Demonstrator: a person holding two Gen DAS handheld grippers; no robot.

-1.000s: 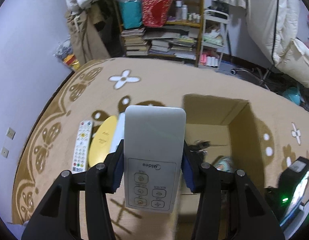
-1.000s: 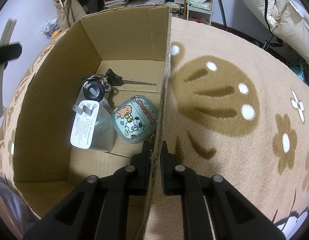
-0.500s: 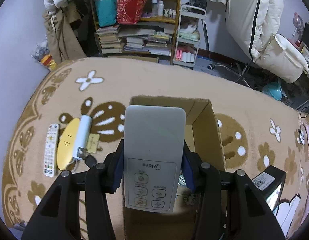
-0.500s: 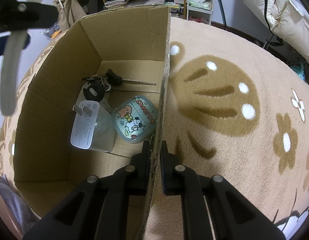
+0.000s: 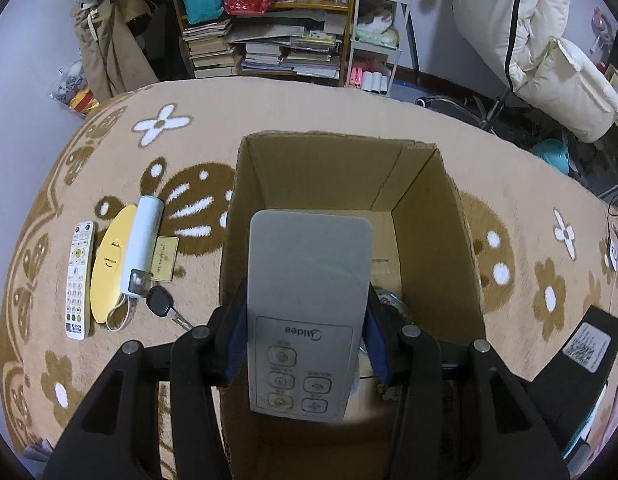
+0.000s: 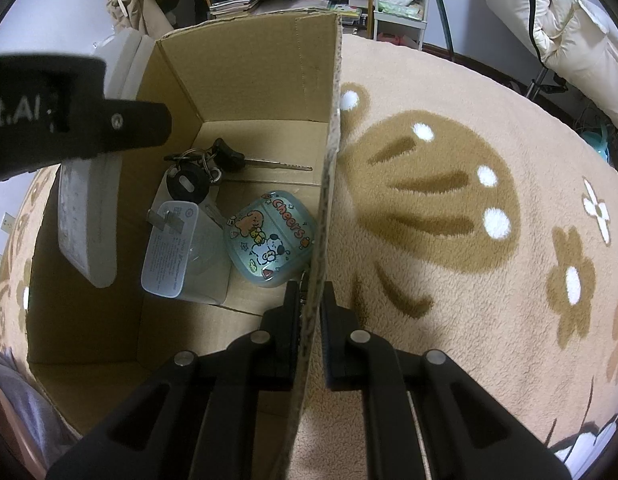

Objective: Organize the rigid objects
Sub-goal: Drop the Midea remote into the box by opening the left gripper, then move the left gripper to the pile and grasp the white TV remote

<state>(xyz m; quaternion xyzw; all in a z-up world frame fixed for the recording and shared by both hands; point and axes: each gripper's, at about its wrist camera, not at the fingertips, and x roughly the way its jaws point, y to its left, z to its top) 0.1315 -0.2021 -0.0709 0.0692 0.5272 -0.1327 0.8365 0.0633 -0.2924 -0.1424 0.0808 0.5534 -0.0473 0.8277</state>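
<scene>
A tan rug with brown and white flower patterns covers the floor, and an open cardboard box stands on it. The left gripper is clenched on a grey-white air-conditioner remote, its blue pads pressing both long edges; the remote hangs over the box opening, and in the right wrist view it shows at 9 o'clock, above the box's left wall. It is a flat rounded slab with a button panel at the near end and reads "Midea".

The right gripper is clamped on the box's right wall, one finger inside and one outside.

On the box floor lie a translucent charger block with printed small text too fine to read, a teal case with cartoon dogs and the word "cheers", and a key bunch at 12 o'clock from them.

On the rug at 9 o'clock of the box lie a yellow oval case, a white cylinder, a white button remote, a gold card and a black car key.
</scene>
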